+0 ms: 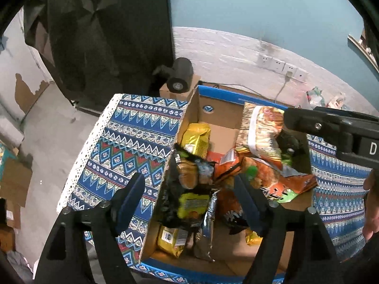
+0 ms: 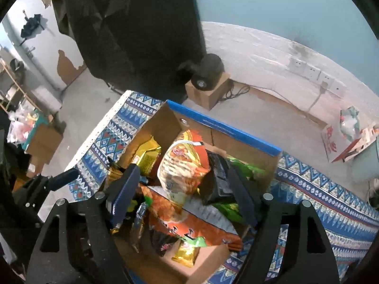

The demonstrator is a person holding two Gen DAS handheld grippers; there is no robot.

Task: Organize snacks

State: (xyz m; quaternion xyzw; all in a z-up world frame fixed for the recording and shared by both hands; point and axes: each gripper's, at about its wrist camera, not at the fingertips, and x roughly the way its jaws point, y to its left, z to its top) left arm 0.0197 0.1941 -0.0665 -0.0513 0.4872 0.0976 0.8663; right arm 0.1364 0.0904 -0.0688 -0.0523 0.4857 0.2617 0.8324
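On top of the patterned cloth (image 1: pixel 132 142) stands an open cardboard box (image 1: pixel 214 116), and all the snacks lie inside it. Above the left half of the box hangs the left gripper (image 1: pixel 189 196), its jaws spread apart; a black and yellow snack bag (image 1: pixel 187 189) stands between them, almost upright, its long axis running from the near wall of the box toward the far wall, but the pads do not press on it. Behind this bag, toward the far left corner of the box, a yellow bag (image 1: pixel 197 139) leans with its top pointing up. Over the right half of the box hangs the right gripper (image 2: pixel 182 194), also released and holding nothing. Between its fingers a noodle packet (image 2: pixel 183 165) stands on end, its upper edge pointing at the far wall. Under it an orange bag (image 2: pixel 189 227) lies flat, its long axis crossing the box from left to right.
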